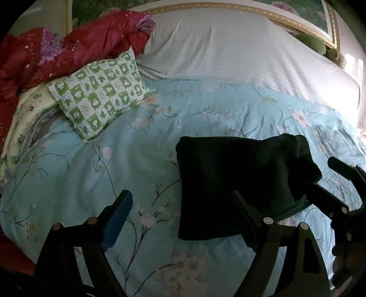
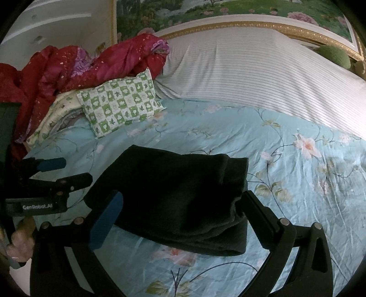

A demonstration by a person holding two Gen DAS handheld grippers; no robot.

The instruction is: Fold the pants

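Observation:
Dark pants (image 1: 238, 182) lie folded into a compact stack on the light blue floral quilt (image 1: 114, 164). My left gripper (image 1: 183, 212) is open, its right finger at the near left edge of the pants, holding nothing. In the right wrist view the pants (image 2: 178, 198) sit between the fingers of my right gripper (image 2: 180, 212), which is open wide and empty. The left gripper (image 2: 66, 171) shows at the left edge there, open. The right gripper (image 1: 340, 173) shows at the right of the pants in the left wrist view.
A green-and-white checked pillow (image 1: 100, 96) and a red blanket heap (image 1: 75, 48) lie at the far left. A white striped sheet (image 1: 240, 52) covers the head of the bed below a gold-framed headboard (image 1: 251, 11). A green round cushion (image 2: 336, 57) sits at the far right.

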